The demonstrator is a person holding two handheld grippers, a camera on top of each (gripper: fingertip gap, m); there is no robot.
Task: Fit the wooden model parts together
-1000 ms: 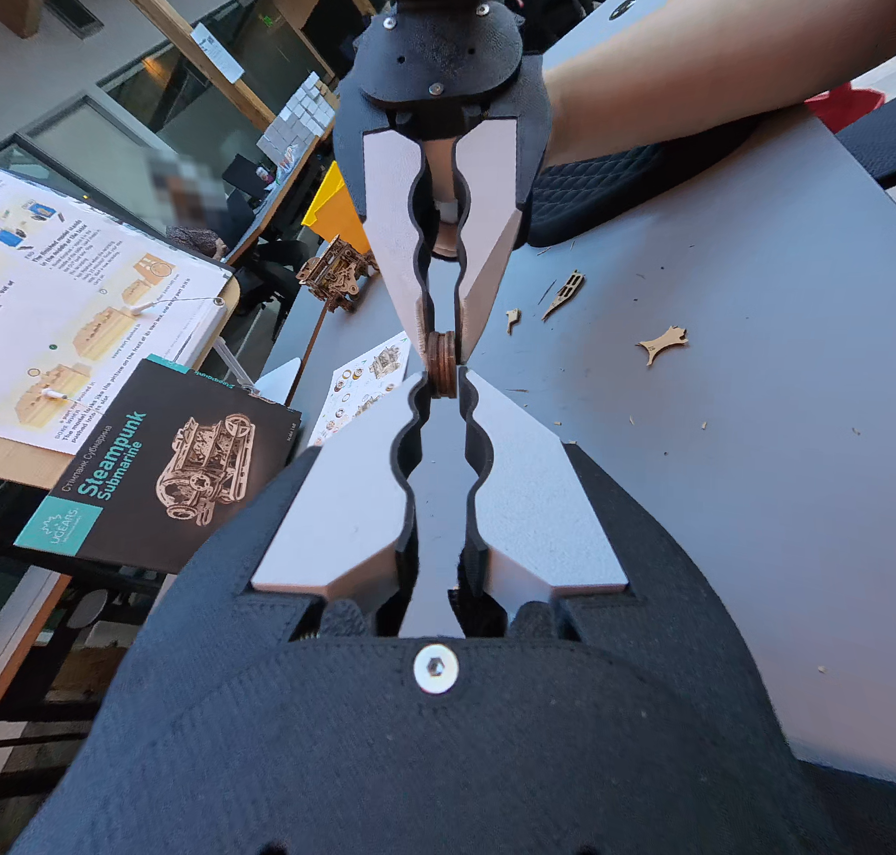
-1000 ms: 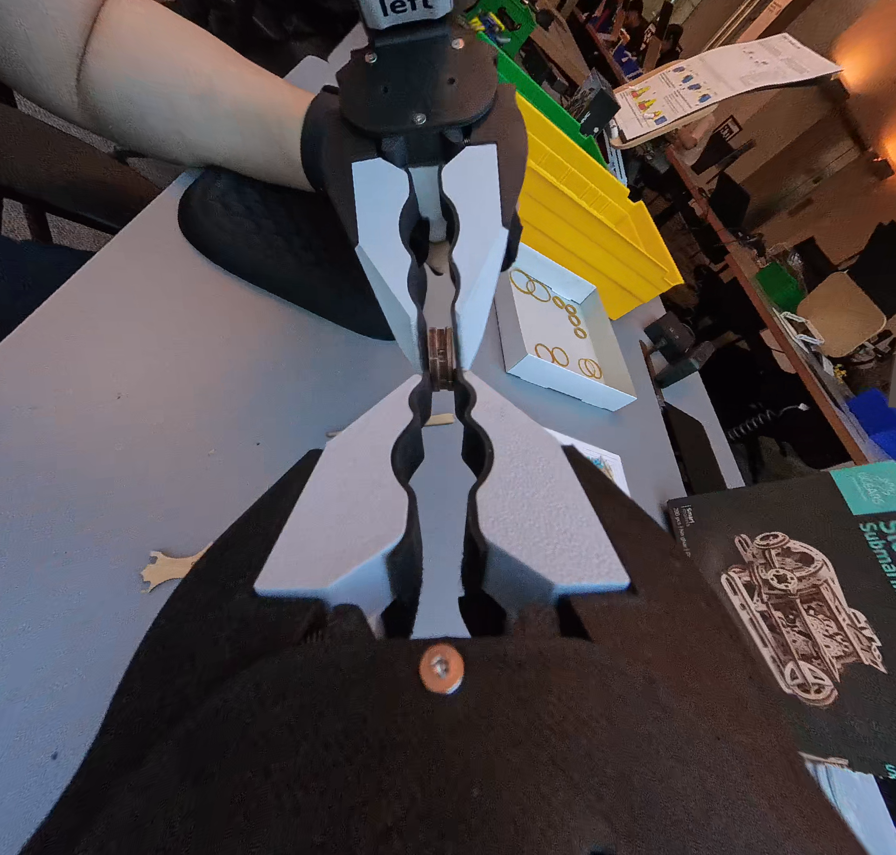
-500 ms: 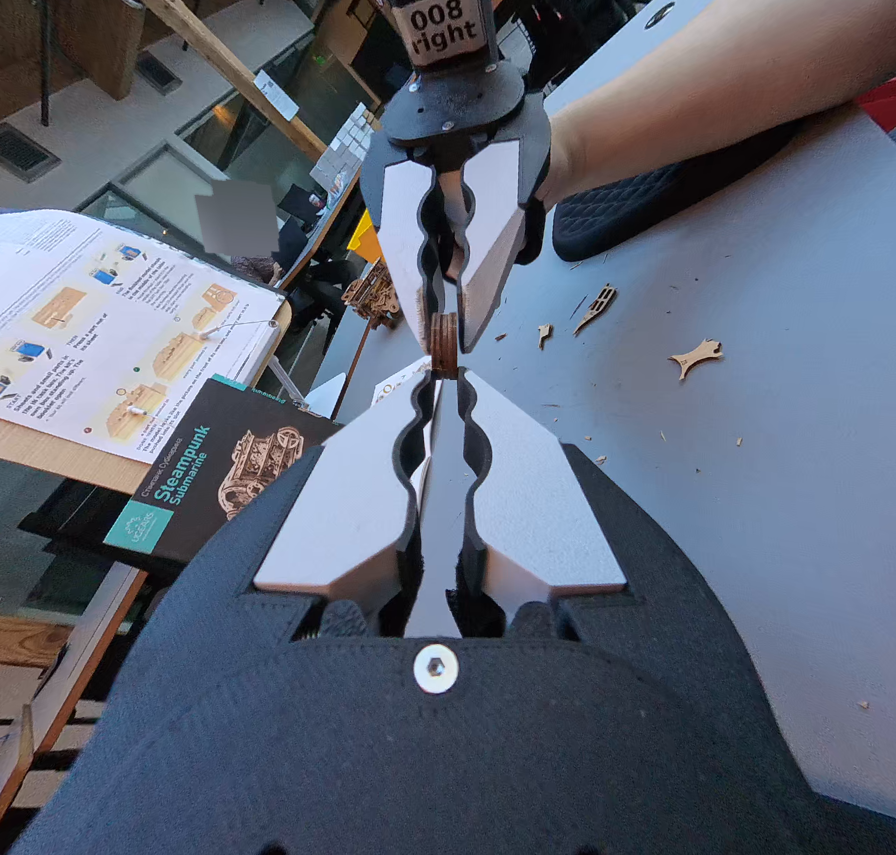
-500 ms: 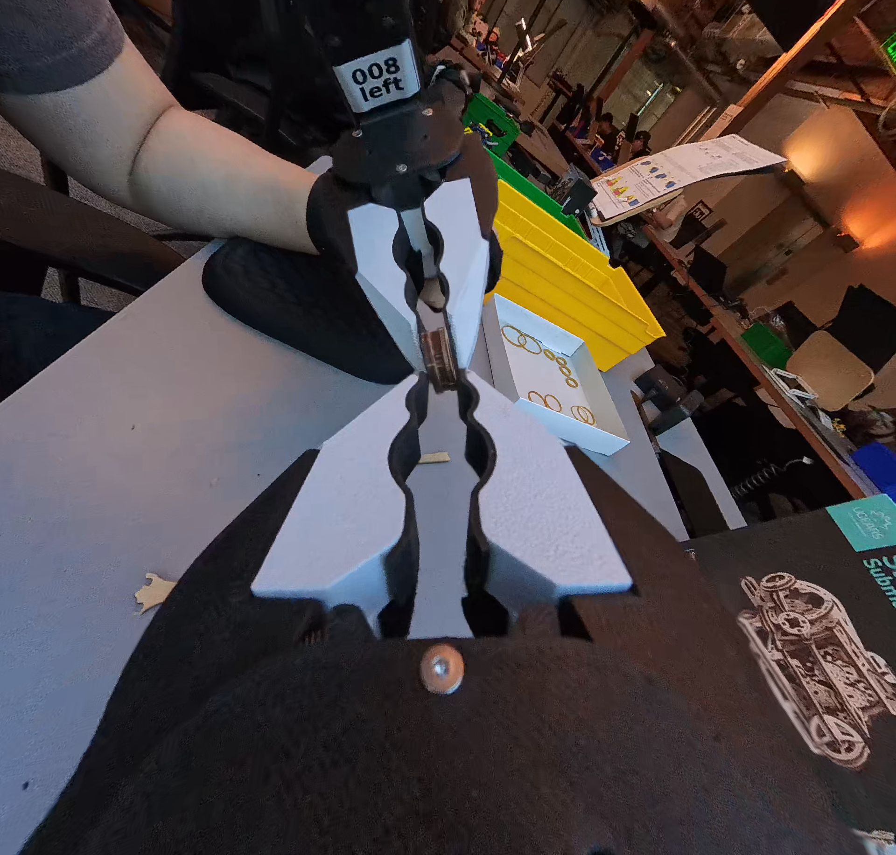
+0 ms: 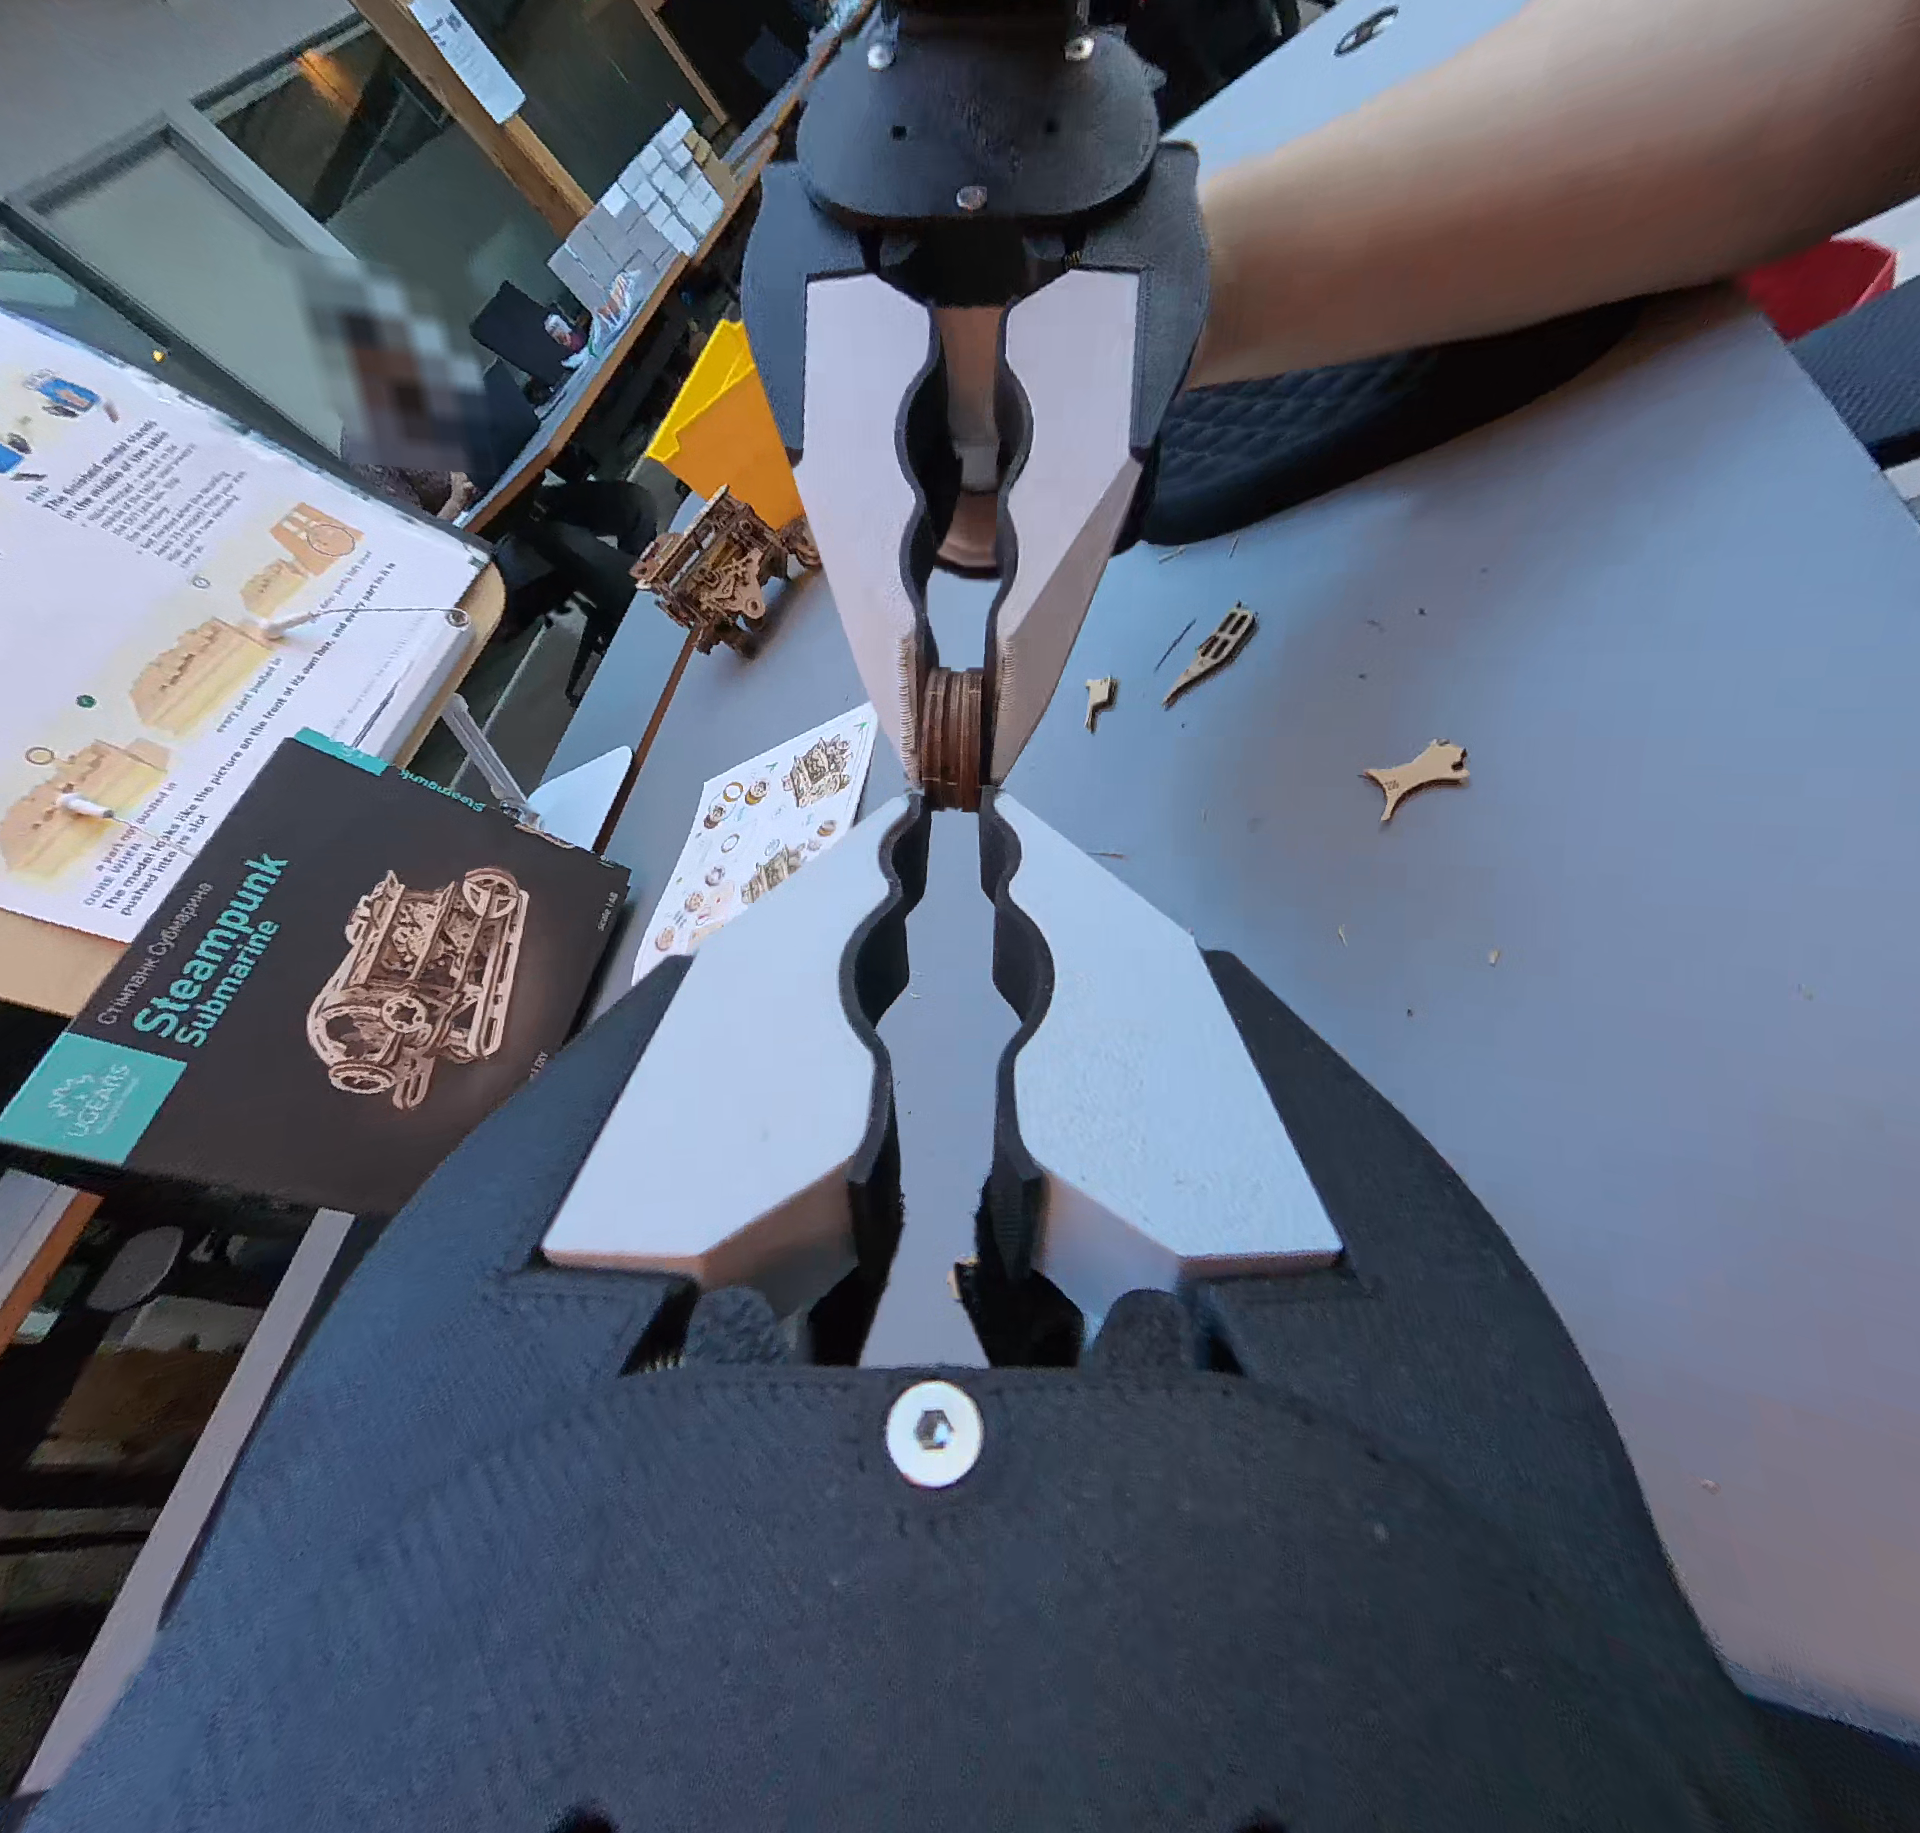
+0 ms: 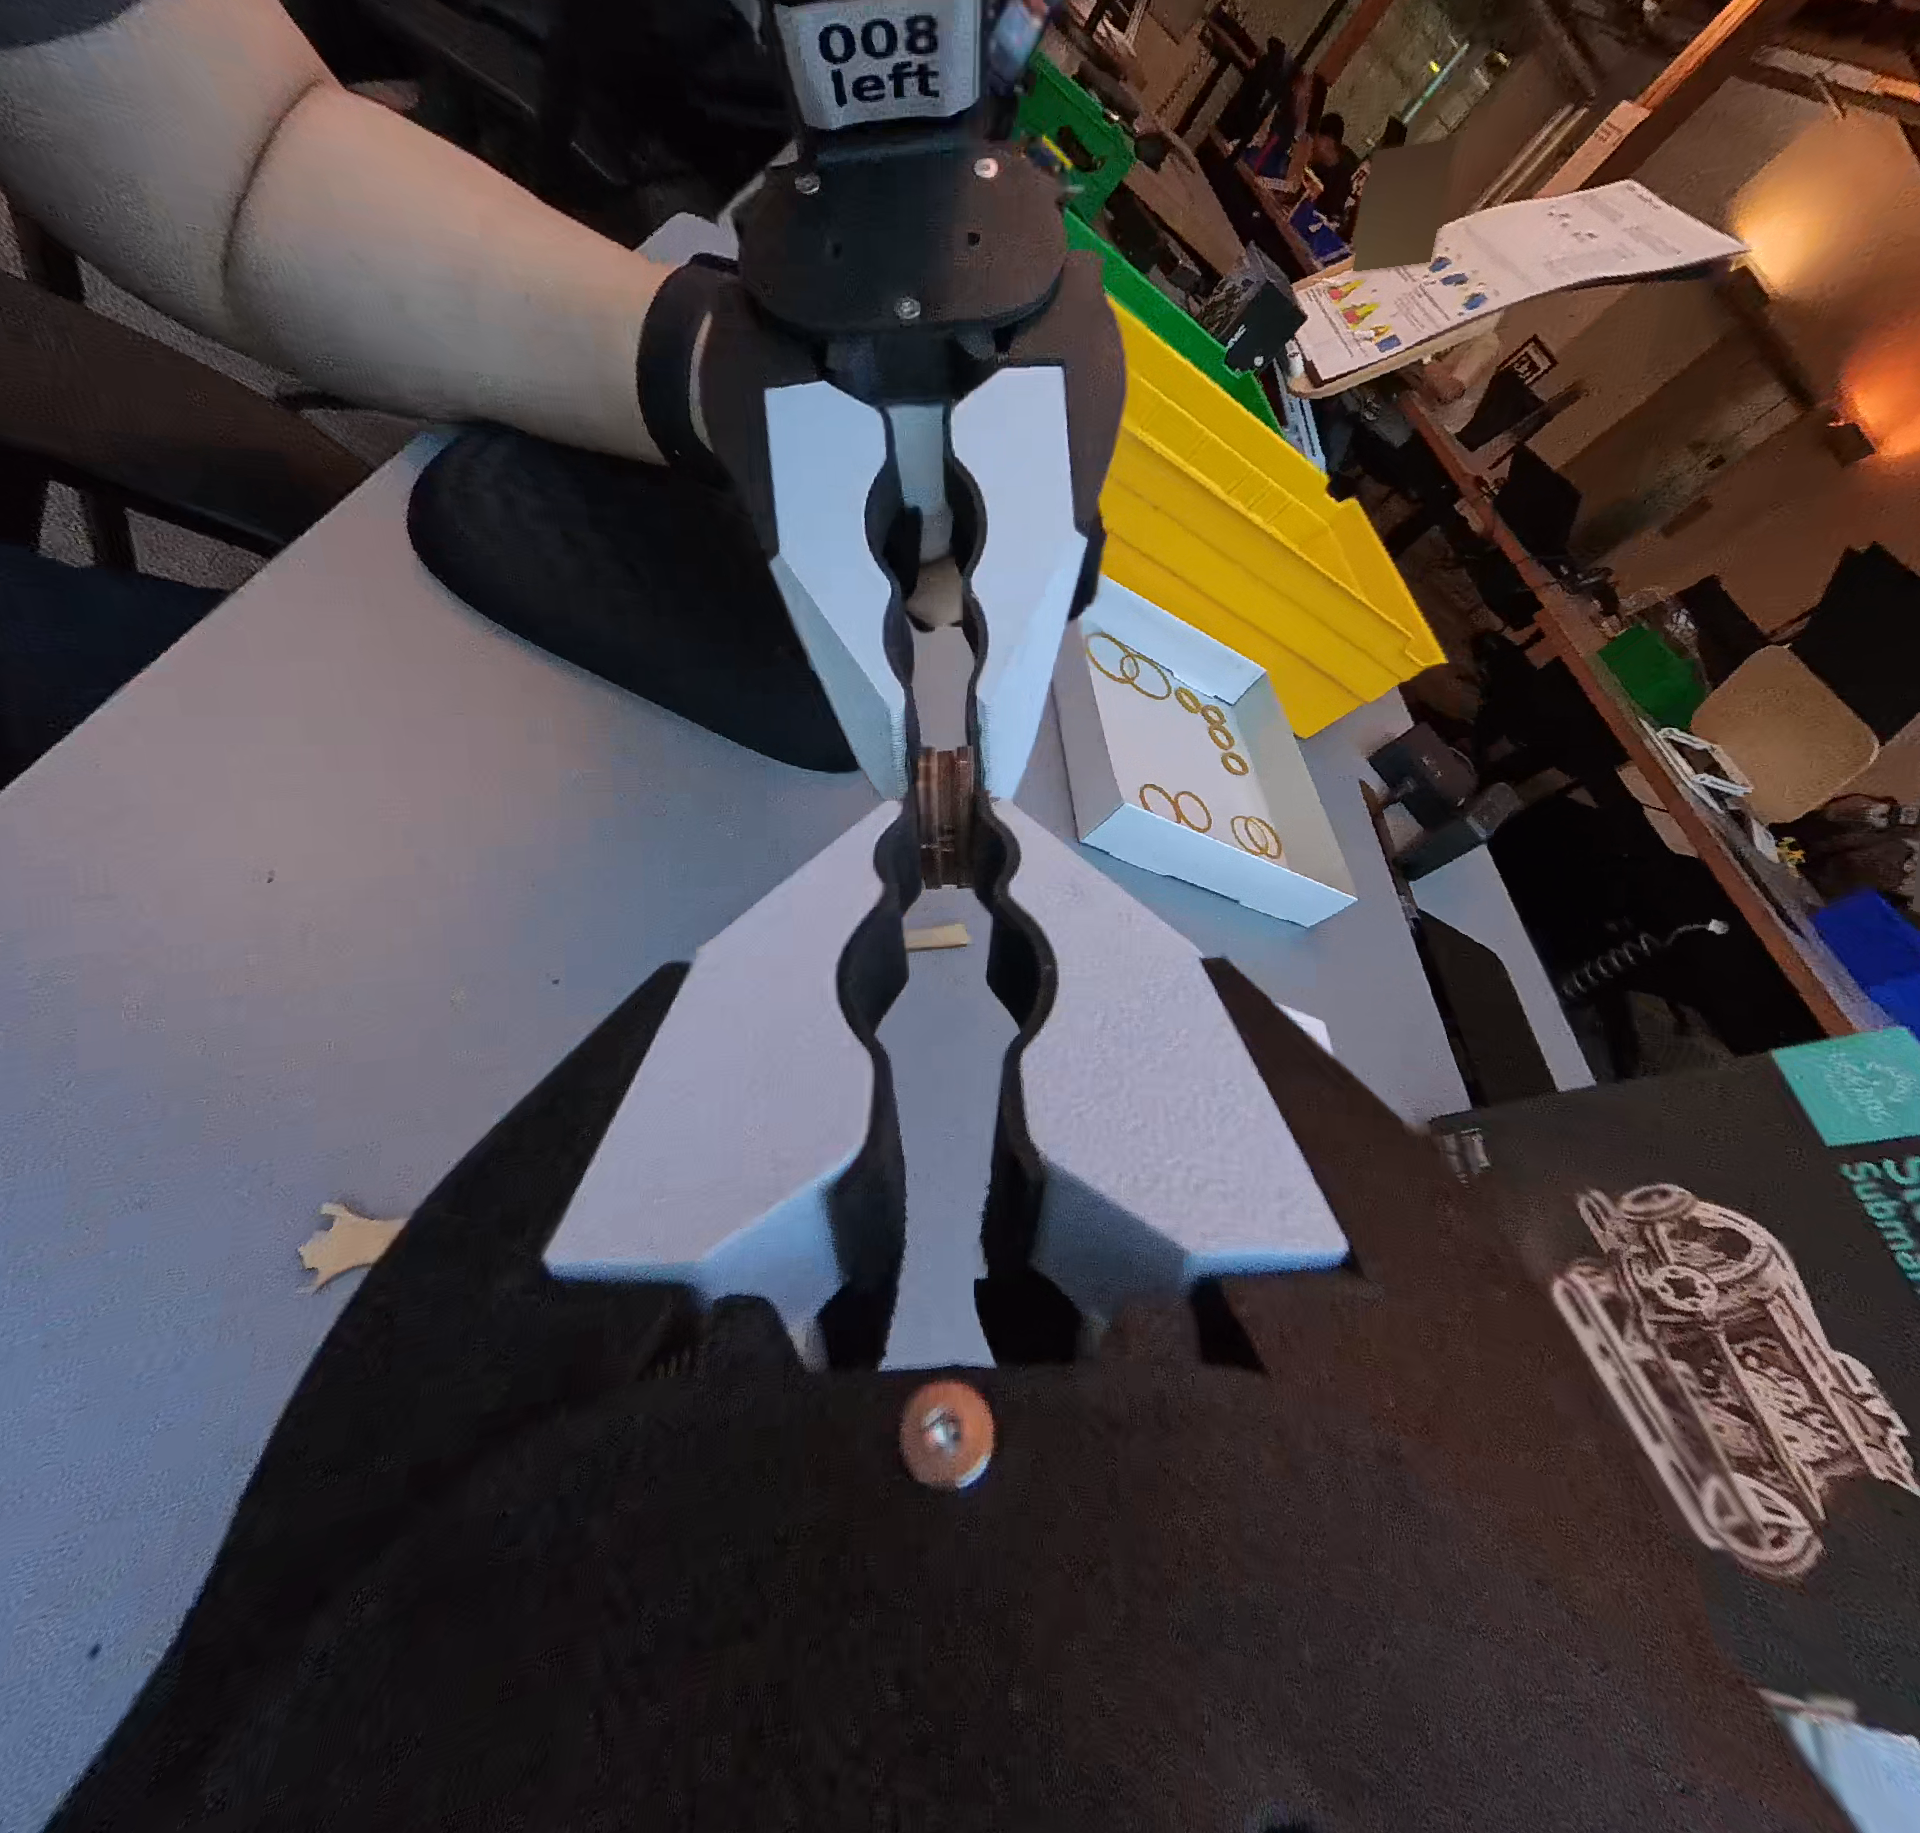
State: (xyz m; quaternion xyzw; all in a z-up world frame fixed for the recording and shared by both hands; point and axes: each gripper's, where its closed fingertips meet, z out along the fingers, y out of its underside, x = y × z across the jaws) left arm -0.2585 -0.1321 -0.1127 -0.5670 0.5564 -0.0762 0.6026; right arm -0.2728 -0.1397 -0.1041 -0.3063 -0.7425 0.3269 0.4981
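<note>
Fingertips met tip to tip above the grey surface point(image 5: 1558, 1004): right gripper point(image 5: 951, 734) and left gripper point(image 6: 943, 775) both clamped on the layered wooden disc stack point(image 5: 953, 739), held aloft between them.

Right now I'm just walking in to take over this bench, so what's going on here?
A person holds two grippers tip to tip above the grey table. The left gripper and the right gripper both pinch one small stack of wooden discs between their fingers. Loose wooden scraps lie on the table.
</note>
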